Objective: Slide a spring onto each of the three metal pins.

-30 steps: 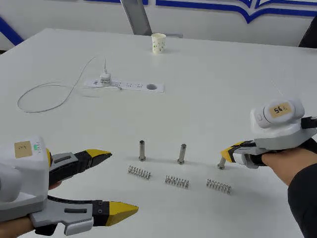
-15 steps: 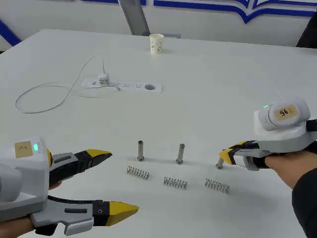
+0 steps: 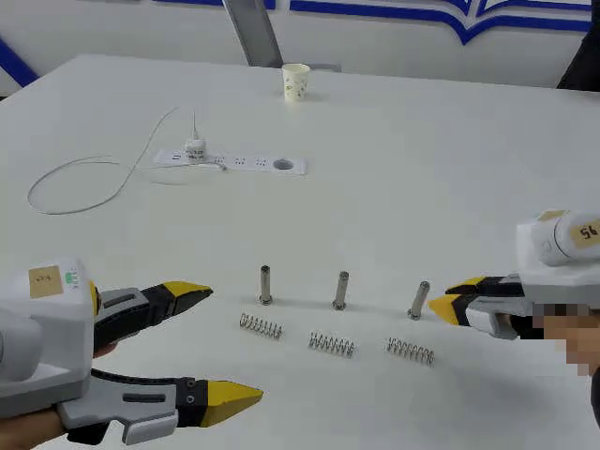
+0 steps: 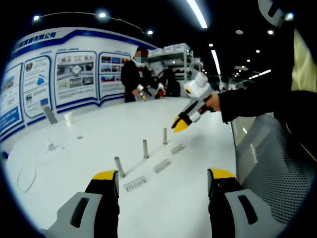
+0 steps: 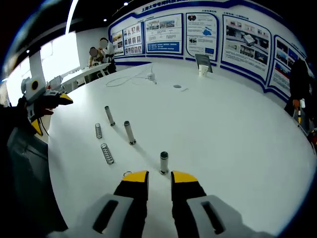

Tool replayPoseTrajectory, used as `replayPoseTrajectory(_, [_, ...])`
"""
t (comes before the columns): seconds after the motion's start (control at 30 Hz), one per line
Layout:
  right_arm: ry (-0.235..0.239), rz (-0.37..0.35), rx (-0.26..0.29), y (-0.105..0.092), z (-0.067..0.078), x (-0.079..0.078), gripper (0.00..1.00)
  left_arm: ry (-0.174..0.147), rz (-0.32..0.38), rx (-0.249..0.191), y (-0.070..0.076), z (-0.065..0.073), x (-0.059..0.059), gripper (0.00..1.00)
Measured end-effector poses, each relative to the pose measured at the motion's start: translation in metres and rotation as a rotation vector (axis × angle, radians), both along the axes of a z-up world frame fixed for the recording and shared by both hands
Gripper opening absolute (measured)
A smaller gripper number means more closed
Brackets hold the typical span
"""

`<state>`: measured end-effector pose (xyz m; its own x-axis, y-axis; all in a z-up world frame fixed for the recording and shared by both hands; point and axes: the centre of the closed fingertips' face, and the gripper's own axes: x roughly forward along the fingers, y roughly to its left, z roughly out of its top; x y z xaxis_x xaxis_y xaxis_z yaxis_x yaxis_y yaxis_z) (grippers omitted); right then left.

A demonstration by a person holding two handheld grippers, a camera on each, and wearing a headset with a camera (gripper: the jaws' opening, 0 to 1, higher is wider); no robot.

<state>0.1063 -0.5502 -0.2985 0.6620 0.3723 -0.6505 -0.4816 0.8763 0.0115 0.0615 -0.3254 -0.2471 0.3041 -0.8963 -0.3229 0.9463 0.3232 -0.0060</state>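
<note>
Across the white table (image 3: 422,169), no pin wears a spring, so by my read we're at the very first pick-up. Left gripper (image 3: 232,344) hovers near-left of the row, jaws spread wide, empty. Right gripper (image 3: 442,294), jaws narrowly parted and empty, sits just beside the right pin (image 3: 419,300). Middle pin (image 3: 341,290) and left pin (image 3: 265,284) stand upright too. Lying just in front: right spring (image 3: 410,352), middle spring (image 3: 332,344), left spring (image 3: 261,326). Next call: drop down, pinch a spring, tip it end-on over a pin.
</note>
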Motion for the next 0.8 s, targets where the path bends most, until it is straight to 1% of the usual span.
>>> replayPoseTrajectory(0.1, [0.011,0.044,0.011,0.003,-0.006,-0.008,0.19,0.002,-0.003,0.003,-0.001,-0.001,0.000,0.74])
replayPoseTrajectory(0.23, [0.023,0.092,0.019,0.006,-0.013,-0.014,0.19,0.002,-0.009,0.005,-0.002,-0.001,-0.001,0.74])
replayPoseTrajectory(0.33, [0.027,0.151,0.025,0.012,-0.017,-0.020,0.19,0.003,-0.014,0.006,-0.003,-0.002,-0.002,0.74])
replayPoseTrajectory(0.4, [0.040,0.195,0.030,0.016,-0.022,-0.026,0.19,0.003,-0.017,0.009,-0.003,-0.002,-0.002,0.74])
replayPoseTrajectory(0.43, [0.036,0.221,0.026,0.018,-0.024,-0.028,0.19,0.003,-0.018,0.010,-0.003,-0.002,-0.002,0.74])
replayPoseTrajectory(0.6, [0.039,0.294,-0.015,0.023,-0.032,-0.034,0.19,0.003,-0.021,0.011,-0.004,-0.002,-0.002,0.73])
replayPoseTrajectory(0.8, [0.037,0.346,-0.043,0.025,-0.037,-0.033,0.19,0.006,-0.024,0.015,-0.005,-0.004,-0.003,0.73])
